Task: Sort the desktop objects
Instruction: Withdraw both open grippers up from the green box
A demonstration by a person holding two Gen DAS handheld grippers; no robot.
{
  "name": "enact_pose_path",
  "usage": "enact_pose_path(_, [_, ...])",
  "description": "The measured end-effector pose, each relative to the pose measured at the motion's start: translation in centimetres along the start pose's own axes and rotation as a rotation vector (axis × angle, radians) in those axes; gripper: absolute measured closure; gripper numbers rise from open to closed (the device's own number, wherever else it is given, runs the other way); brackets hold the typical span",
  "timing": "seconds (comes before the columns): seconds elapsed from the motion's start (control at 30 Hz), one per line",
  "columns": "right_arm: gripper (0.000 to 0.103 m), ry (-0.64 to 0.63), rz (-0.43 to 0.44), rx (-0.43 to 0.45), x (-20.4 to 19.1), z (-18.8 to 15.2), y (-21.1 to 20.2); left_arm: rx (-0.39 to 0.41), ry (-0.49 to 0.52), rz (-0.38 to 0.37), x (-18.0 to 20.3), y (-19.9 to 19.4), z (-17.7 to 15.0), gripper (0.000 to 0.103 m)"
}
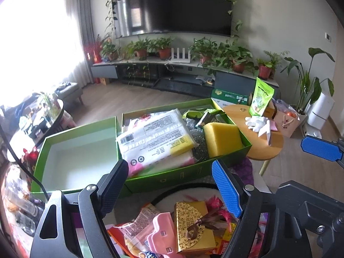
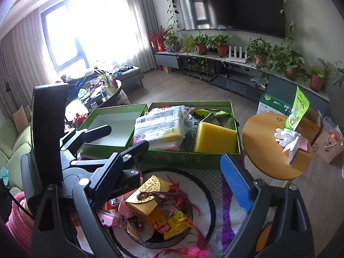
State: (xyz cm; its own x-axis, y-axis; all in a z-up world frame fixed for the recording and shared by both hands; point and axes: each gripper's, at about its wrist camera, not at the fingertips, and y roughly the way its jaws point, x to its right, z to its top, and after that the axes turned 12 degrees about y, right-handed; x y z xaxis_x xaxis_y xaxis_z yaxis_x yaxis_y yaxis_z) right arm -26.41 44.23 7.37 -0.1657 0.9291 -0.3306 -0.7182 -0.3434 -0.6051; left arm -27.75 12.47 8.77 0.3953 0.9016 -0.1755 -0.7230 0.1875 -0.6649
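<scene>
Above the pile of clutter, I hold both grippers wide apart, empty.
My left gripper (image 1: pixel 169 187) and right gripper (image 2: pixel 172 180) hover over the gold box (image 1: pixel 193 228), near the green box (image 1: pixel 228 161).

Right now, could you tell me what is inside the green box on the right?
The right green box holds a yellow sponge, a white packet, a steel scourer and green wrappers. Anything beneath them is covered.
</scene>
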Motion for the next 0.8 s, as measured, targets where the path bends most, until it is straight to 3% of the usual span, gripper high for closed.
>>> enact_pose_path(0.8, [0.009,0.022,0.027,-0.01,0.49,0.24,0.18,0.023,0.013,0.013,0.18,-0.22,0.32,0.022])
